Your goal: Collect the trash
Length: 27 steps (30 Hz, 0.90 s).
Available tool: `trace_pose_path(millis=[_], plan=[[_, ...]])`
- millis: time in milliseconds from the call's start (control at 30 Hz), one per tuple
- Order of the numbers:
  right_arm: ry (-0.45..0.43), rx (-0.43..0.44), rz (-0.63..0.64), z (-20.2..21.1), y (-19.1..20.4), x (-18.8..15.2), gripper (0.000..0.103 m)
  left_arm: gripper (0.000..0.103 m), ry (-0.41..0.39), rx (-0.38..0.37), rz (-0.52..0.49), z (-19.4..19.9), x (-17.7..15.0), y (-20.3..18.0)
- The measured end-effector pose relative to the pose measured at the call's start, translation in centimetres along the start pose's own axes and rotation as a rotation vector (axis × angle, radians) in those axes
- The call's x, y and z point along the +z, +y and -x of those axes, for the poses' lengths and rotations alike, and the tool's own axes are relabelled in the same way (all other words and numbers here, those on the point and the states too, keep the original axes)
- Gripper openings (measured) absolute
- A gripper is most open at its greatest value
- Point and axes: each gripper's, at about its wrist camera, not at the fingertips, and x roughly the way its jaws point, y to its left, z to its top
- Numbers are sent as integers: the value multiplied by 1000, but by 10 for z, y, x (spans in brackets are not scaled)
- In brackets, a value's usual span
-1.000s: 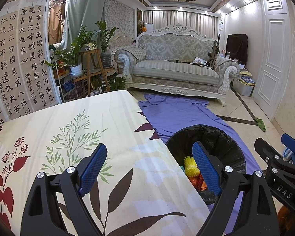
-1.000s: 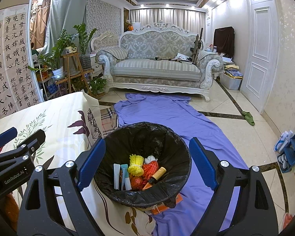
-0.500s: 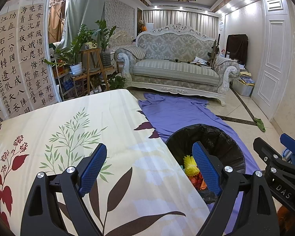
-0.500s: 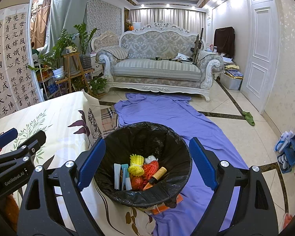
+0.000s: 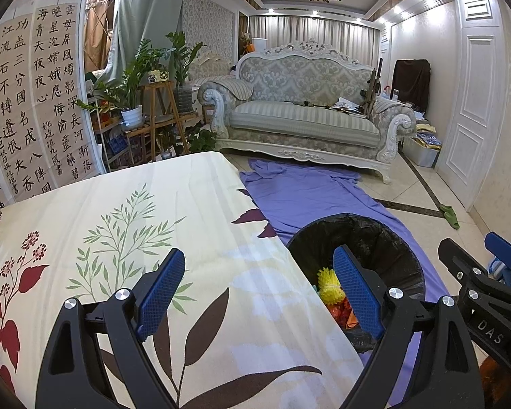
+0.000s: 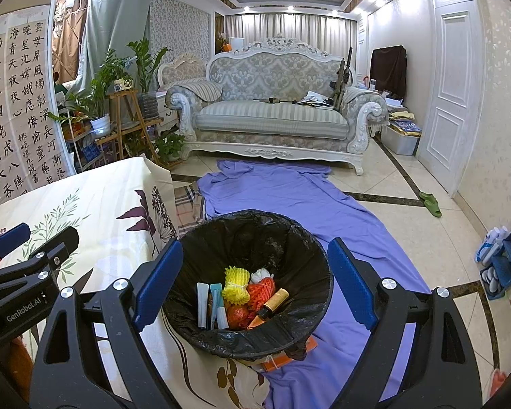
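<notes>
A bin with a black liner (image 6: 255, 235) stands on the floor by the table's right edge; it also shows in the left wrist view (image 5: 374, 235). In it lie yellow foam net (image 6: 235, 283), red net (image 6: 262, 291), white and teal tubes (image 6: 209, 303) and a gold-capped bottle (image 6: 272, 303). My right gripper (image 6: 255, 279) is open and empty above the bin. My left gripper (image 5: 259, 289) is open and empty above the table's floral cloth (image 5: 119, 231), near its right edge.
A purple sheet (image 6: 289, 191) lies on the tiled floor toward a grey sofa (image 6: 272, 116). Plant stands (image 6: 126, 112) are at the left, a calligraphy screen (image 5: 34, 109) beyond the table. Green slippers (image 6: 431, 202) and a white door (image 6: 453, 102) are at the right.
Nothing has visibly changed; both grippers stay open and still.
</notes>
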Motion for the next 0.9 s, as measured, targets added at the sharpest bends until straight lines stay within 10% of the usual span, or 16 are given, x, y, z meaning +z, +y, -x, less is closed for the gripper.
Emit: trace_pose_path(millis=[900], plan=[[1, 0, 1, 1, 0, 1, 85, 86, 4, 0, -14, -2, -7, -8]])
